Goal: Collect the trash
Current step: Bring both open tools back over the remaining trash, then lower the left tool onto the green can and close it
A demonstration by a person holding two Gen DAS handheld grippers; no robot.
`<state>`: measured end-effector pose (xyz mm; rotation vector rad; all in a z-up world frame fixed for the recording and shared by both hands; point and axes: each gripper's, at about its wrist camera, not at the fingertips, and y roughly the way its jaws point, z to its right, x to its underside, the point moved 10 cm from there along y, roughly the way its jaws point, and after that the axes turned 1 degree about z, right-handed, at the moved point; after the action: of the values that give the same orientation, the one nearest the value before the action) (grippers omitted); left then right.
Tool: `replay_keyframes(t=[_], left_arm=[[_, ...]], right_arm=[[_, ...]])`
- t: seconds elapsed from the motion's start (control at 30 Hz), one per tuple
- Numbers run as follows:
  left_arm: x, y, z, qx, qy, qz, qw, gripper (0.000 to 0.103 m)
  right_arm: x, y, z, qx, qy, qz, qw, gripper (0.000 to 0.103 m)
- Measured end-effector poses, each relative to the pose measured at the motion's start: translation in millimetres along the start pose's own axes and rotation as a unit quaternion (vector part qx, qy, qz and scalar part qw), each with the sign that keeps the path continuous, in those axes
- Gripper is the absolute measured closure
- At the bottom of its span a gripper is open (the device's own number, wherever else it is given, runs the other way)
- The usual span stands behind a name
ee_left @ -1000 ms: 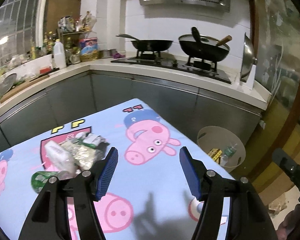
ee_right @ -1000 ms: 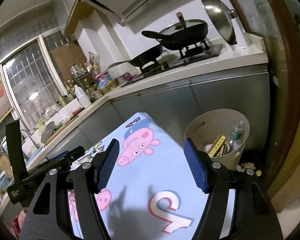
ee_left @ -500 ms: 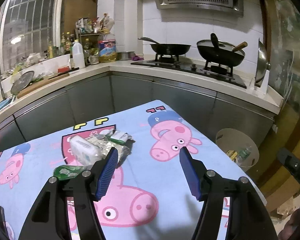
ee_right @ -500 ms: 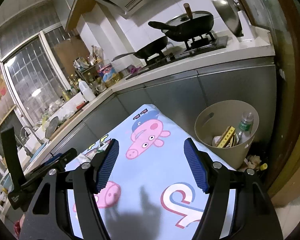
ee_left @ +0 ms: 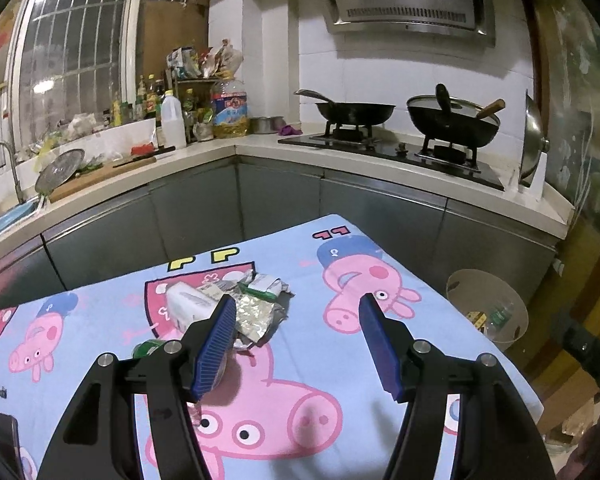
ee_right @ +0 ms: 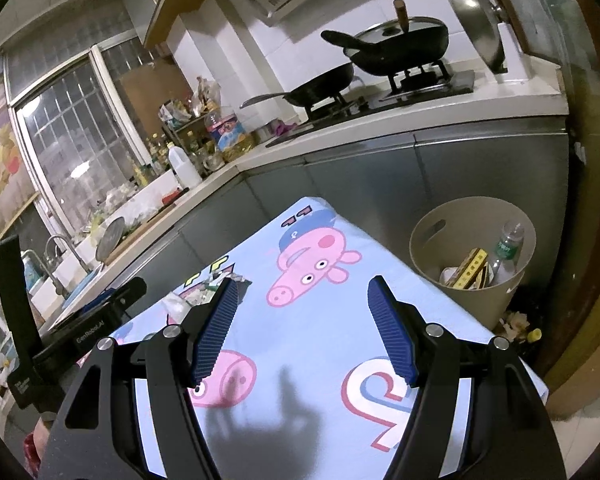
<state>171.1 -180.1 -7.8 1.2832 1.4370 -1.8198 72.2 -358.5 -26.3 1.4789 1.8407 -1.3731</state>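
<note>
Where crinkled foil wrappers (ee_left: 256, 312) heap, smooth printed cloth (ee_left: 320, 344), round bin (ee_right: 432, 240)

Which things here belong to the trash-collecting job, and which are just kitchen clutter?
Part of the job:
- pile of crumpled wrappers on the table
- beige trash bin beside the table
- left gripper, open

Just lying about:
- two black woks on the stove
- oil bottle
- steel lid

Qty per item: tongs x2, left (ee_left: 296, 340) and right (ee_right: 302, 330). Bin (ee_right: 424, 240) x1, w/ 1 clear bottle (ee_right: 508, 248) and 1 yellow box (ee_right: 470, 266) inside. Trash pile (ee_left: 236, 308) on tabletop (ee_left: 308, 344) x1; exact no. of wrappers unclear. Pans on stove x2: (ee_left: 354, 112), (ee_left: 452, 124).
</note>
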Motion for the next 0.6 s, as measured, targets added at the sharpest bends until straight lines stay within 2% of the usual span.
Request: replay_keyframes(t=[0.37,0.6], left_arm=[[5,4,-35,-0.02,-0.029,-0.009,0.9993,0.039],[9,5,-30,-0.019,-0.009,-0.01,0.9997,0.037]], right_arm=[[7,10,-12,-0.001,-0.007,-0.009,1.0,0.036],[12,18,-15,0.001,-0.007,-0.018,1.0,0.036]])
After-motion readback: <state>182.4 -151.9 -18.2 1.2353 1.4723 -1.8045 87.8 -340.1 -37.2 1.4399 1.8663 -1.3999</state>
